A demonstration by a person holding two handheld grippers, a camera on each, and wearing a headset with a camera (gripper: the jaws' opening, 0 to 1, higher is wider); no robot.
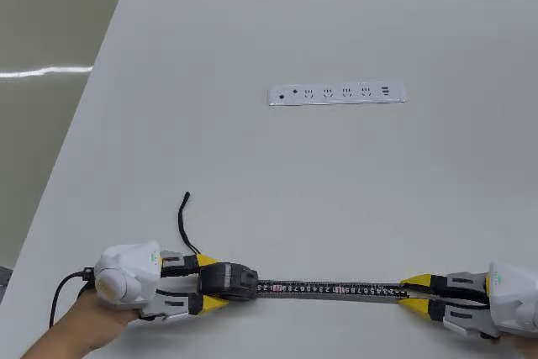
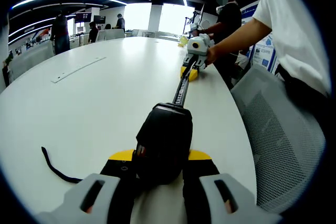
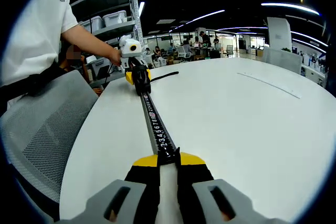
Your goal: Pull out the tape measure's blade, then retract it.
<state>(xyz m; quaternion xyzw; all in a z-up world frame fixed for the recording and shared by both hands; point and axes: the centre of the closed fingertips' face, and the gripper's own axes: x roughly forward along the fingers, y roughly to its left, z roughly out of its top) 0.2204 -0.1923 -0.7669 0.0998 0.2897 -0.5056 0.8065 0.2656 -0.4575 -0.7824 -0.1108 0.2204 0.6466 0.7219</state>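
Head view: the white tabletop [image 1: 294, 182] bears a black, rounded tape measure case [image 1: 231, 282] at roughly 7 o'clock of the frame. The left gripper [image 1: 209, 282], white-bodied with yellow-tipped jaws, is clamped across the case, one jaw on each side. The dark, numbered blade [image 1: 332, 289] stands drawn out from the case toward 3 o'clock, running low along the table. The right gripper [image 1: 413, 292], at about 4 o'clock, has its jaws drawn narrow and pinches the blade's far end. The right gripper view confirms the blade nipped between the yellow tips. A thin black wrist strap [image 1: 182, 218] trails from the case toward 11 o'clock. A white rectangular power strip [image 1: 336, 94] lies well apart from both grippers, toward 1 o'clock
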